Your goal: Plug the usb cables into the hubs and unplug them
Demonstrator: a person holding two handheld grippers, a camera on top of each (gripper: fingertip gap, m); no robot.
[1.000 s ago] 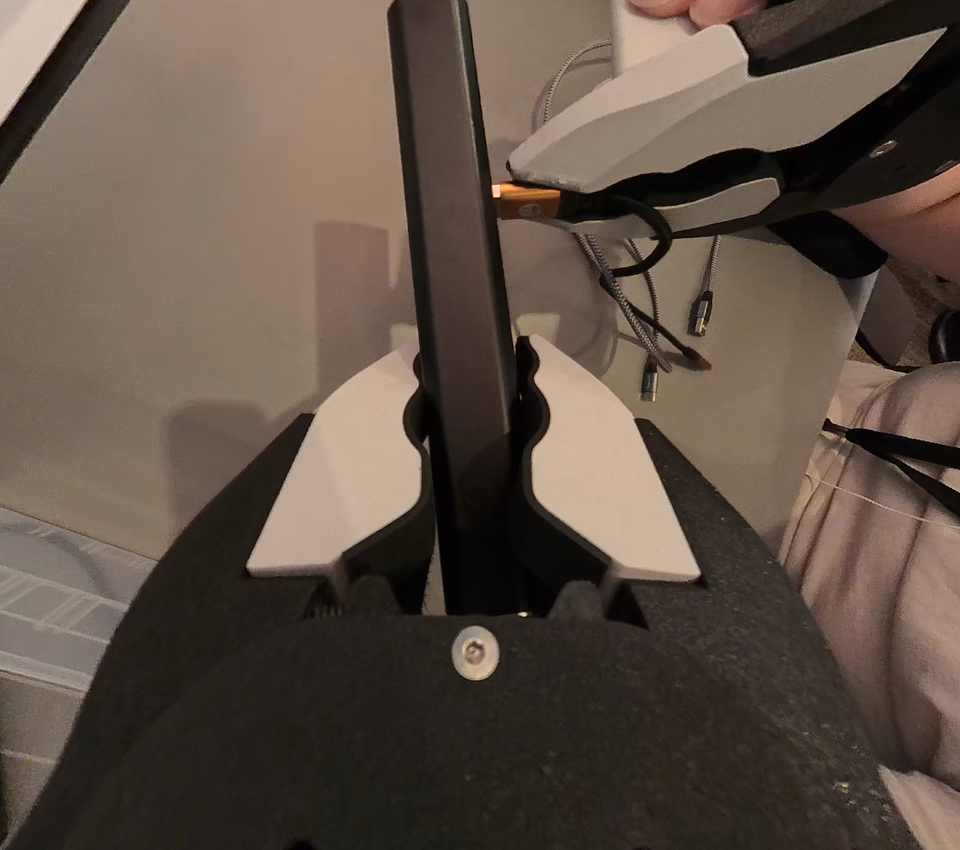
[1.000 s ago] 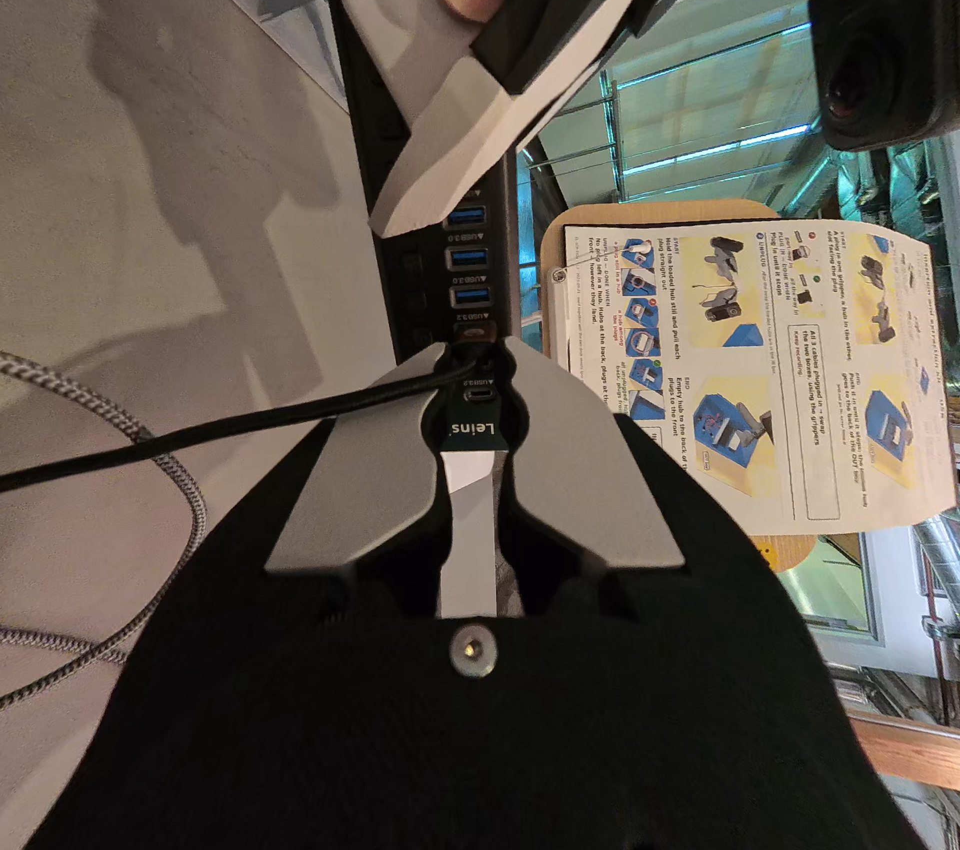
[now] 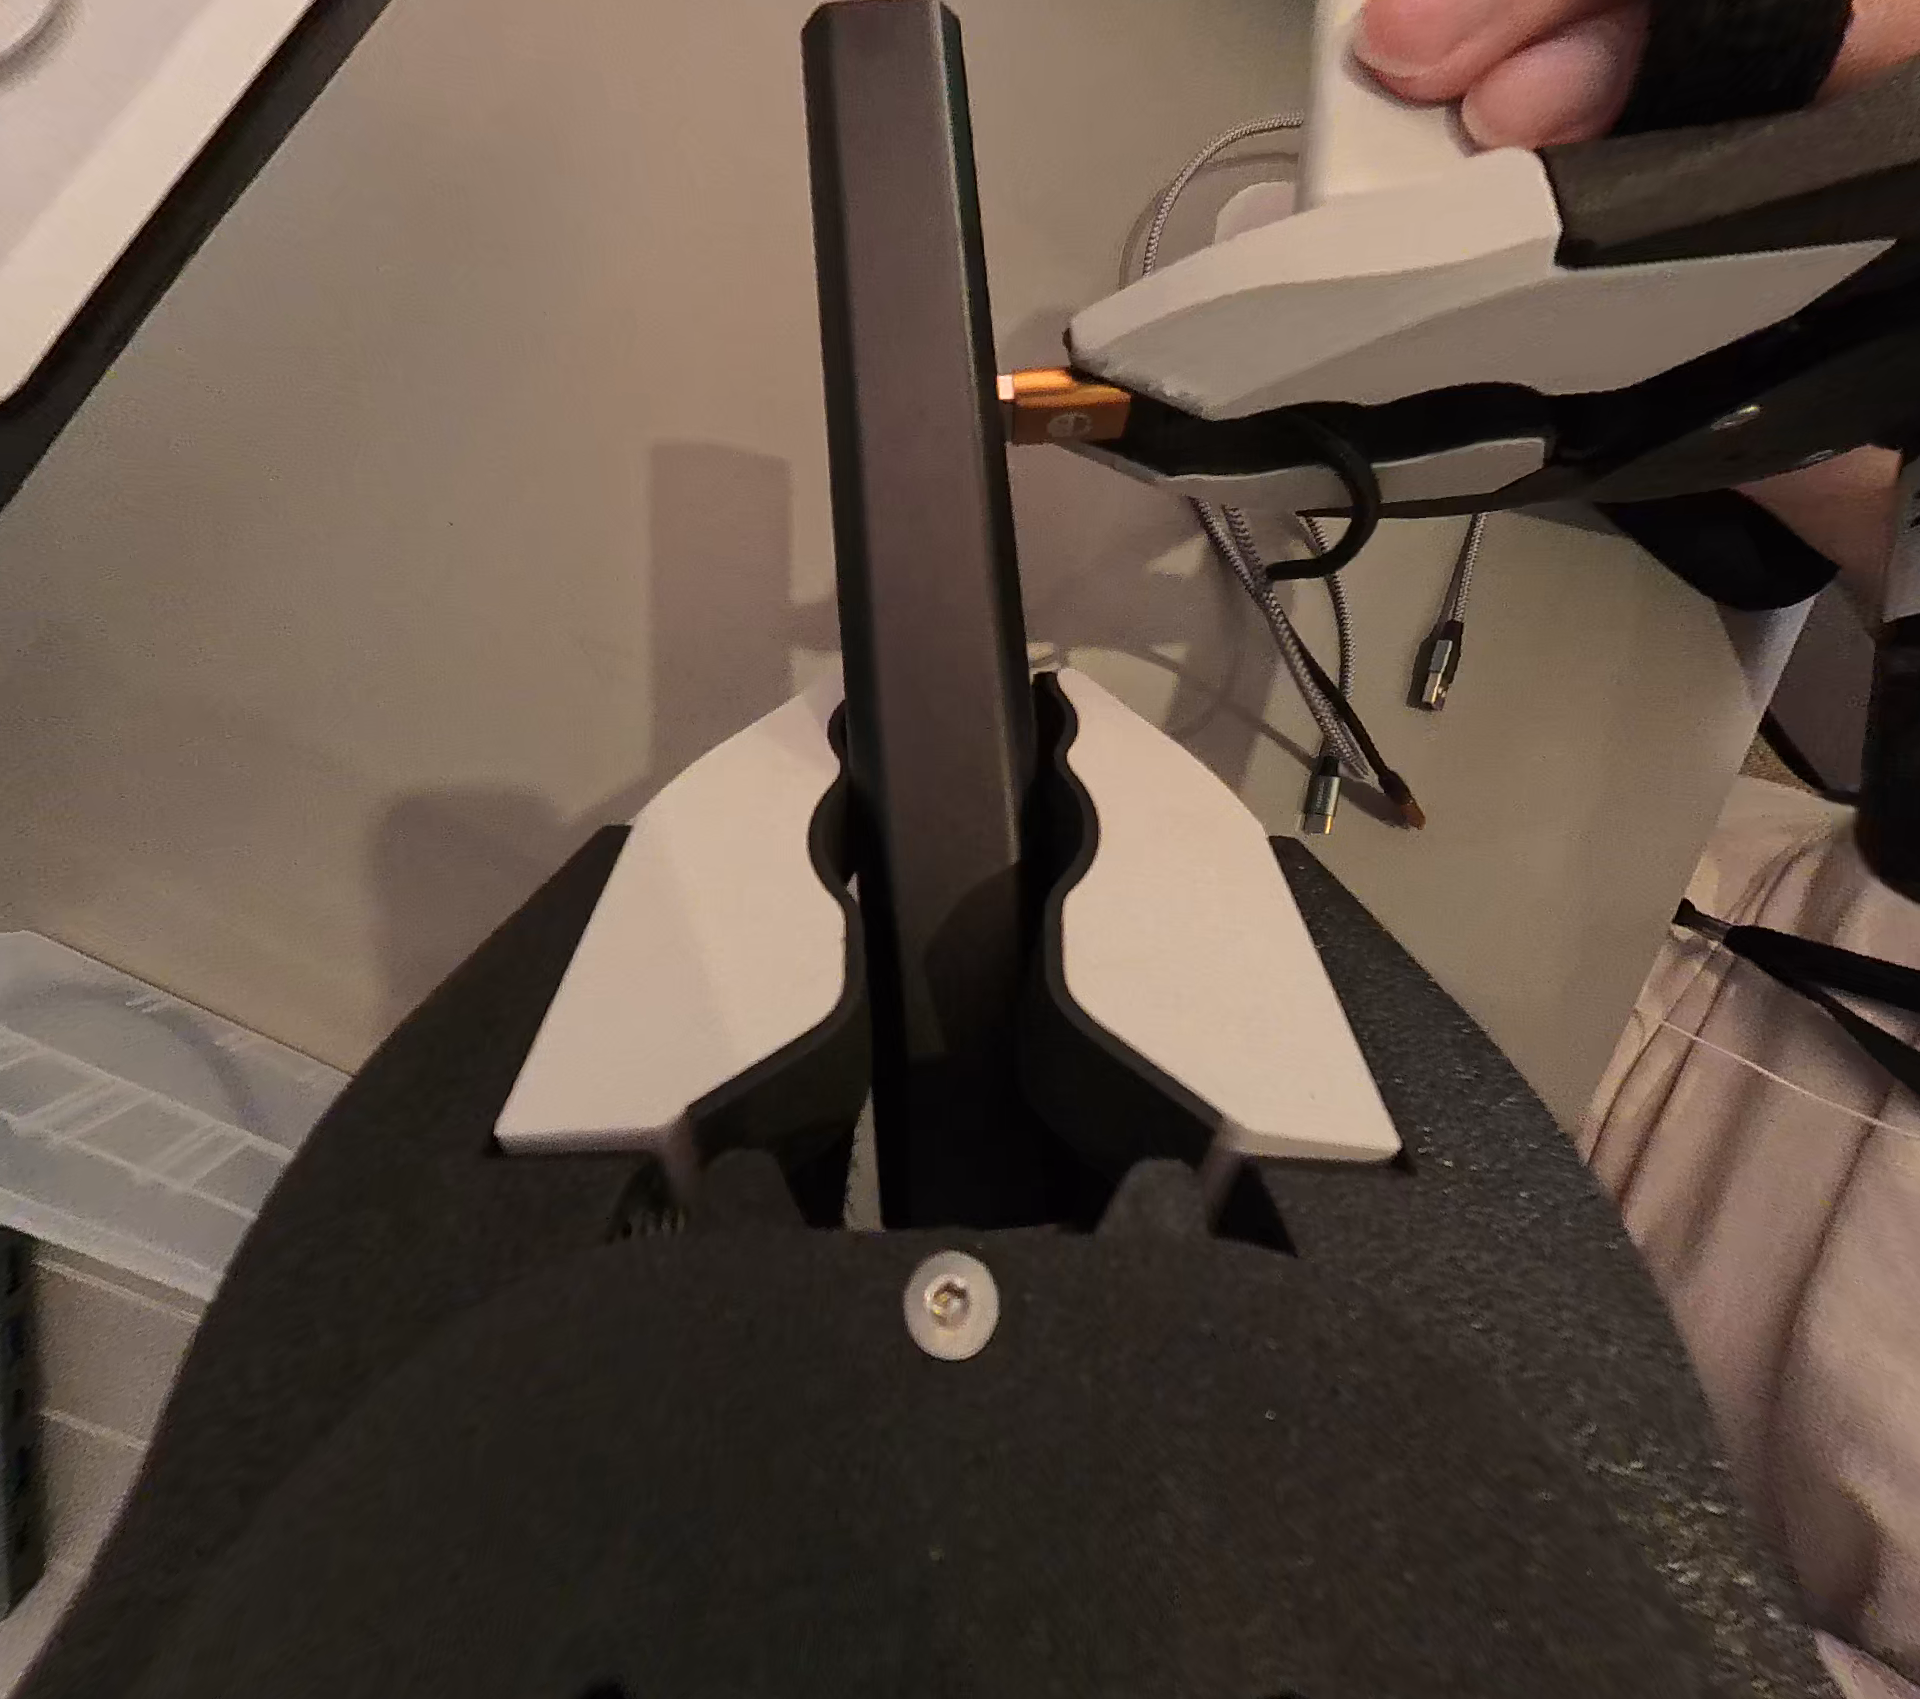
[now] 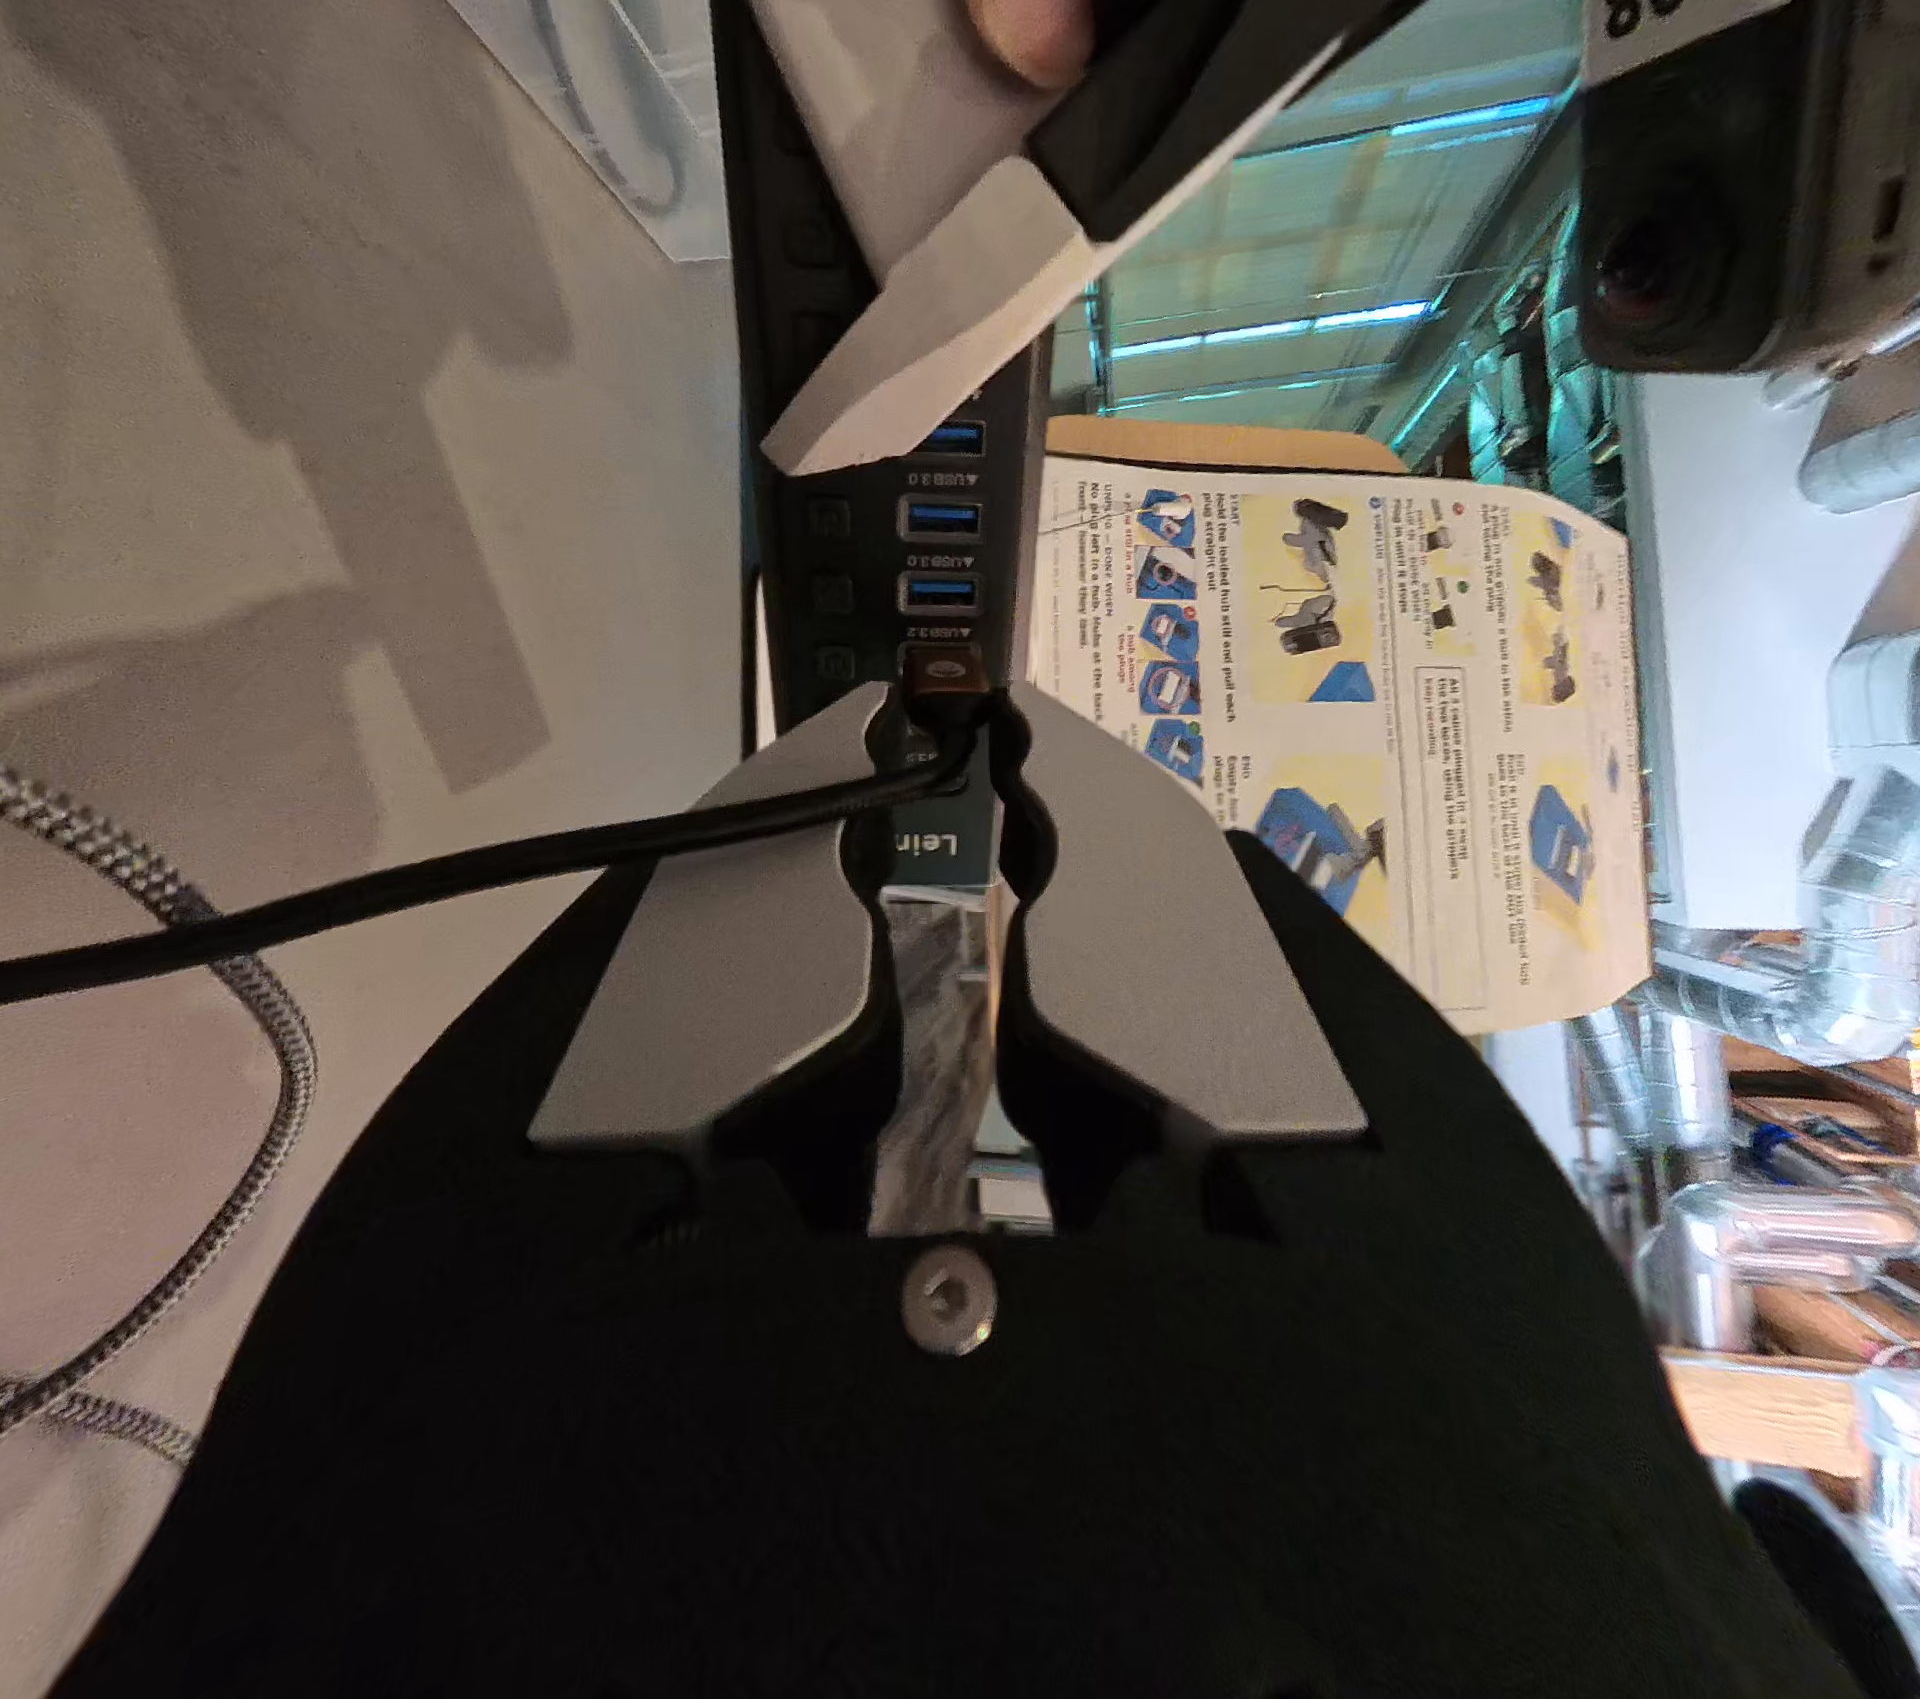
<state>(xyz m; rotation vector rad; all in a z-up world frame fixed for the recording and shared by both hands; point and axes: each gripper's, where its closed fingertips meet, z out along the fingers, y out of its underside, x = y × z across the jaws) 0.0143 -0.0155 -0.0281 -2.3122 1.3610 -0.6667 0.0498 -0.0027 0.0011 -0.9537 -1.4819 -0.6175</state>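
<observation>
Left wrist view shows the left gripper (image 3: 940, 776) clamped on the lower part of a long, slim black metal USB hub (image 3: 904, 402), which it holds upright above the pale grey tabletop (image 3: 416, 402). From the right, the right gripper (image 3: 1081, 413) pinches a copper-coloured metal USB plug (image 3: 1065, 415) on a thin black cable (image 3: 1340, 486), and the plug's nose meets the hub's side face.

Compared with a second ago, the plug sits at the same port and the hub has hardly shifted; both tools appear only a little closer to the cameras. That suggests the insertion is at or near its end, not starting afresh.

In the right wrist view, the right gripper (image 4: 940, 714) has its fingers narrowed around the plug (image 4: 940, 683), which sits at the port just below three free blue ports (image 4: 940, 519). Whether it is fully seated I cannot tell, since the fingertips hide the joint.

Loose grey braided cables (image 3: 1288, 610) lie on the table beyond, well apart from the hub. A printed instruction sheet (image 4: 1351, 714) stands behind it.

If seated, the next call is a straight pull out or another cable.
</observation>
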